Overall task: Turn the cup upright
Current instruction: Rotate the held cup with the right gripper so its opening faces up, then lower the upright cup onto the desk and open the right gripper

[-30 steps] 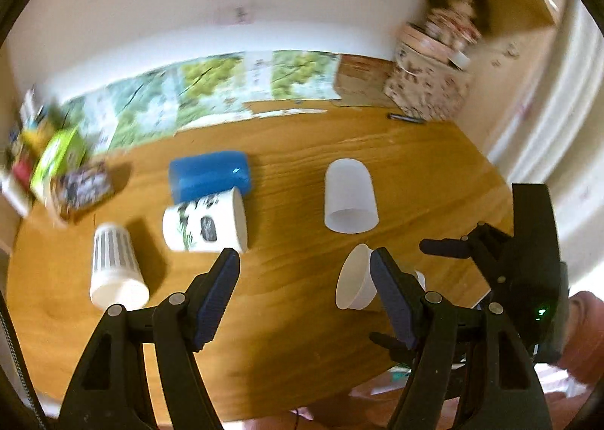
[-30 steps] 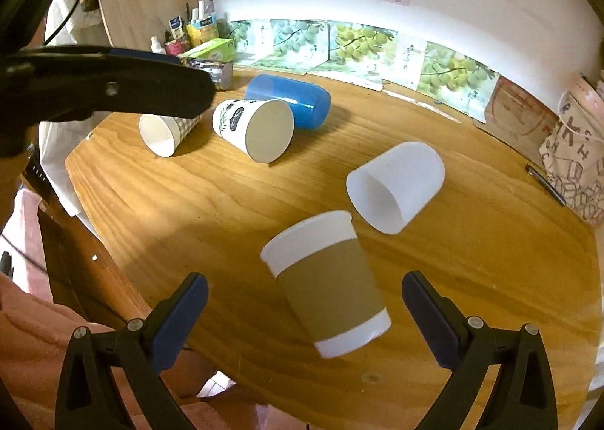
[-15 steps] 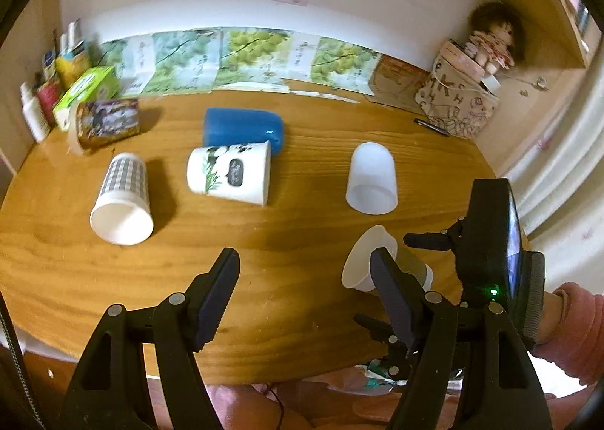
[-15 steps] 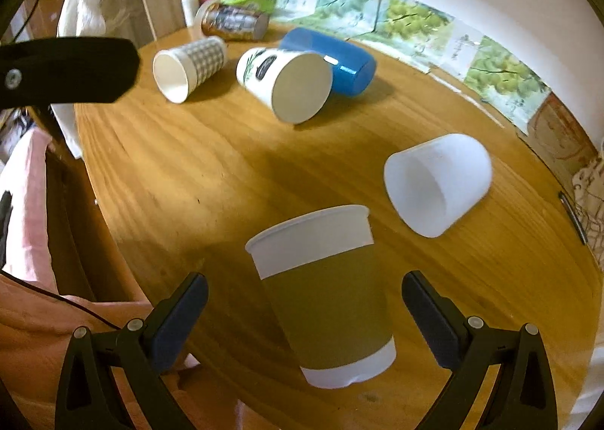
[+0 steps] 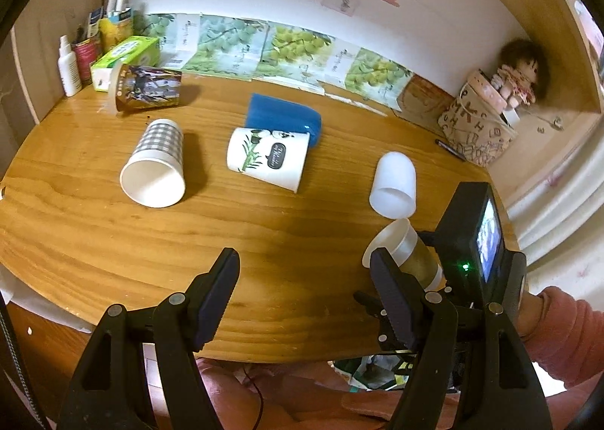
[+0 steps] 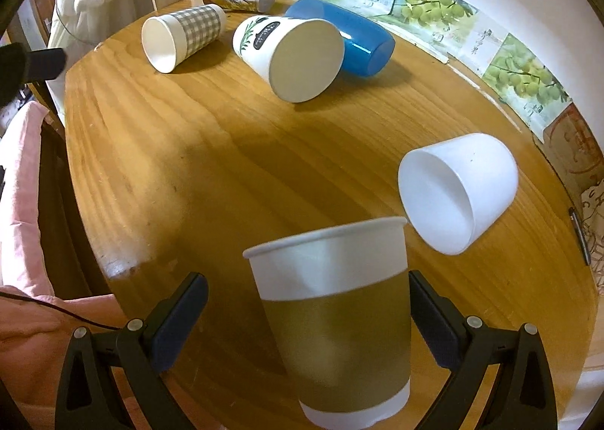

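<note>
Left wrist view: left gripper [image 5: 304, 271] hangs released above the near edge of the wooden table [image 5: 94, 226], nothing between its fingers; the brown-sleeved paper cup [image 5: 409, 254] shows just past its right finger, in front of the right gripper's body.

Right wrist view: right gripper [image 6: 307, 311] has its jaws spread wide, the brown-sleeved paper cup [image 6: 334, 320] between them, mouth up (right pad seems to touch the sleeve, left pad apart); white plastic cup [image 6: 458, 188] lies on its side just beyond.
</note>
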{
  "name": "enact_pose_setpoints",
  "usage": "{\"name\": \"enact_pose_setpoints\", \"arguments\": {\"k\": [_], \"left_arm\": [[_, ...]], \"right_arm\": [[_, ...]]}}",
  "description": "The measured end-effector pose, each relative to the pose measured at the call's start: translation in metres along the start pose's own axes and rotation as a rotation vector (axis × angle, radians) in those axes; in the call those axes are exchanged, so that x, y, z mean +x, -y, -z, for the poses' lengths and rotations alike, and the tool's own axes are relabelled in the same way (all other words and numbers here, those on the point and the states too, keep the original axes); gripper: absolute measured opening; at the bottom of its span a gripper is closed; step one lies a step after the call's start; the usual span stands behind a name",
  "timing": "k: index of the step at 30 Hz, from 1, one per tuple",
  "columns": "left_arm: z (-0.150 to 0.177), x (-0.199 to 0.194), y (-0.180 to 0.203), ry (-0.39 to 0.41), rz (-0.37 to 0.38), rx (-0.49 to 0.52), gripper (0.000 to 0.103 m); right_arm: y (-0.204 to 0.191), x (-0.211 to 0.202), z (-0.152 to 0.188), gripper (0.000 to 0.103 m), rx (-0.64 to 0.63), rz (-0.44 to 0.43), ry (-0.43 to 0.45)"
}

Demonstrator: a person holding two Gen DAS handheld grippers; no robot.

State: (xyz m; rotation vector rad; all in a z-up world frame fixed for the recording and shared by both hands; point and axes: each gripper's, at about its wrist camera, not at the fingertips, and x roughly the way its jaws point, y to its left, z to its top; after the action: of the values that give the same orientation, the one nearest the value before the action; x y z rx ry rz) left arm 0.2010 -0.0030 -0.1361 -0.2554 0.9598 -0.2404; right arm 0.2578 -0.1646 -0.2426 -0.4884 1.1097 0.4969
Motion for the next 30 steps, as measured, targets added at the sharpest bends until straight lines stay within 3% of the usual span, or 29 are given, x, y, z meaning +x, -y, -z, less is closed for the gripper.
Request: {"name": "enact_pose_setpoints", "arguments": {"k": [2, 11, 20, 30], "left_arm": [[0.0, -0.003, -0.001, 0.007, -0.003, -0.002, 0.075], [-0.004, -0.019, -0.004, 0.053, 0.002, 0.016, 0.075], [-0.017, -0.032, -0.013, 0.081, 0.026, 0.06, 0.075], [-0.035, -0.045, -0.028, 0.084, 0.043, 0.161, 0.075]], "right_arm": [[0.0, 0.002, -0.001, 0.101, -0.005, 0.004, -0.005], [-0.001, 0.007, -0.008, 0.07, -0.008, 0.011, -0.012], [-0.005, -0.01, -0.019, 0.069, 0.083, 0.006, 0.094], [-0.006, -0.031, -0.026, 0.067, 0.301, 0.001, 0.244]]}}
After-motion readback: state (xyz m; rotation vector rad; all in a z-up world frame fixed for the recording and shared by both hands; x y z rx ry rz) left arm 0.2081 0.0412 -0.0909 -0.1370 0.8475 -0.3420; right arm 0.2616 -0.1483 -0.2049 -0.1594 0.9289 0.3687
